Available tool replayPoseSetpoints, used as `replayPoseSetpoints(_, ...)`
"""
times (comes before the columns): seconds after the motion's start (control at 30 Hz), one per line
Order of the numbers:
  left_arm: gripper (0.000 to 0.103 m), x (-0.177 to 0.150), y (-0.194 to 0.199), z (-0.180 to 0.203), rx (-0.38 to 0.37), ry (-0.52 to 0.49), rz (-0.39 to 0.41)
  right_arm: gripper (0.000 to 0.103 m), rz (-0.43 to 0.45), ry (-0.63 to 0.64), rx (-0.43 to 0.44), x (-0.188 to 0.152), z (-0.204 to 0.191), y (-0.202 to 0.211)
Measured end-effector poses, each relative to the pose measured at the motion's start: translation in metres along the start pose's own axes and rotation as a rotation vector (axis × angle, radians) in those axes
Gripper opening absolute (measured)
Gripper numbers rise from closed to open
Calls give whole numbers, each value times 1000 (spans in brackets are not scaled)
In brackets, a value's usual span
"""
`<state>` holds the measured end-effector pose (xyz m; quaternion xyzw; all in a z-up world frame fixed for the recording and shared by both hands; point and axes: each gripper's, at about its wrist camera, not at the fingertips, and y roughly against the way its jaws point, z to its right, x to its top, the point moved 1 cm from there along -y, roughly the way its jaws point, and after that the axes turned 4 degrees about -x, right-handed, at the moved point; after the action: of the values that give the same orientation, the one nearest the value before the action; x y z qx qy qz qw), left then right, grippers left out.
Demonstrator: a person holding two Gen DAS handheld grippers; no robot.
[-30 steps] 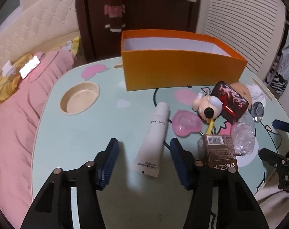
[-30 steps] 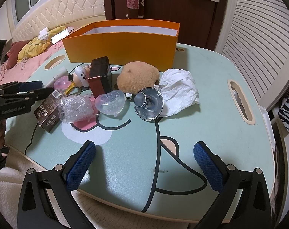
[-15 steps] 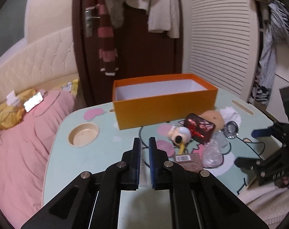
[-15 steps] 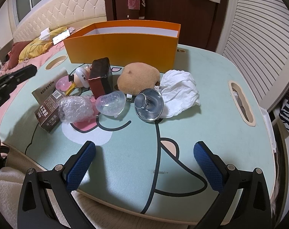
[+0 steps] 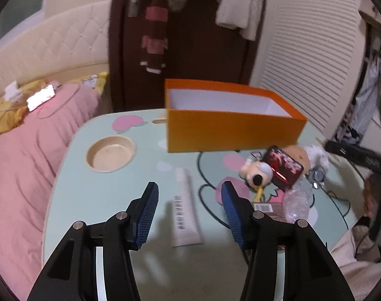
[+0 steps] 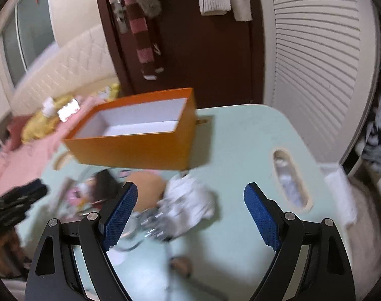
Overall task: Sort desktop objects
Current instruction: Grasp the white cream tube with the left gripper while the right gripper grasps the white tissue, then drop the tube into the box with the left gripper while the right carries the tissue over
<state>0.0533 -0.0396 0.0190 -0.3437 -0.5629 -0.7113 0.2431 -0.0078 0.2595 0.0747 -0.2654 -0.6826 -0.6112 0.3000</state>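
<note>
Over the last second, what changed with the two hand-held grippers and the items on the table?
The left hand-held gripper snapped shut on nothing, and its jaws are opening again around the white tube without touching it. The right hand-held gripper swung toward the crumpled tissue, its jaws closing but empty. The tube, the toys and the empty orange box lie where they were.

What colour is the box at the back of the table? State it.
The box is orange outside and white inside, sharpest in the left wrist view.

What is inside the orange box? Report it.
The orange box shows only bare white walls and floor; the near wall hides the front strip of its floor.
</note>
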Motion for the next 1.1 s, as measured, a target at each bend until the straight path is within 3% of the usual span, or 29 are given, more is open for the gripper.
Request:
replayPoseSetpoints(0.03, 43, -1, -5, 3, 8, -20, -23, 85, -14, 3, -4, 3, 1, -7)
replayPoseSetpoints(0.07, 21, -3, -11, 5, 11, -27, -53, 78, -33, 4, -5, 5, 1, -15)
replayPoseSetpoints(0.1, 17, -5, -18, 5, 12, -29, -86, 73, -59, 2, 2, 6, 2, -23)
replayPoseSetpoints(0.13, 19, -5, -21, 5, 6, -24, -96, 67, -84, 1, 7, 6, 1, -30)
replayPoseSetpoints(0.23, 19, -3, -22, 0, -15, -3, -96, 64, -140, 8, -16, 3, -2, -48)
replayPoseSetpoints(0.3, 18, -4, -21, -1, -28, 10, -93, 48, -144, 49, -46, 0, -8, -49)
replayPoseSetpoints(0.33, 18, -4, -20, -2, -35, 13, -91, 28, -144, 76, -59, -1, -12, -48)
replayPoseSetpoints(0.43, 18, -4, -18, -4, -41, 21, -80, 28, -148, 74, -42, 1, -13, -44)
replayPoseSetpoints(0.47, 3, -3, -14, -4, -50, 30, -66, 28, -150, 66, -32, 1, -12, -43)
replayPoseSetpoints(0.5, 0, -1, -8, -5, -59, 39, -48, 28, -146, 59, -23, 2, -12, -40)
replayPoseSetpoints(0.57, 0, 6, 1, -6, -66, 48, -25, 28, -118, 52, -13, 8, -11, -32)
replayPoseSetpoints(0.7, 0, 11, -4, -11, -35, 48, -50, 28, -59, 58, 17, 24, -16, -18)
replayPoseSetpoints(0.8, 15, 5, -13, -14, -54, 76, -80, 28, -35, 52, 38, 27, -21, -10)
replayPoseSetpoints(0.87, 41, 4, -14, -12, -65, 73, -73, 28, -31, 50, 47, 26, -24, -8)
replayPoseSetpoints(0.93, 55, 4, -16, -6, -63, 57, -70, 28, -34, 42, 58, 24, -27, -8)
replayPoseSetpoints(1.0, 52, 2, -24, -3, -21, 32, -108, 28, -38, 31, 70, 21, -26, -6)
replayPoseSetpoints(1.03, 31, 0, -27, -3, -1, 18, -118, 28, -39, 25, 75, 20, -26, -7)
replayPoseSetpoints(1.07, 19, -2, -29, -3, 18, 3, -120, 28, -42, 21, 79, 19, -25, -7)
replayPoseSetpoints(1.1, 20, -4, -31, -3, 36, -11, -123, 28, -44, 17, 84, 17, -24, -7)
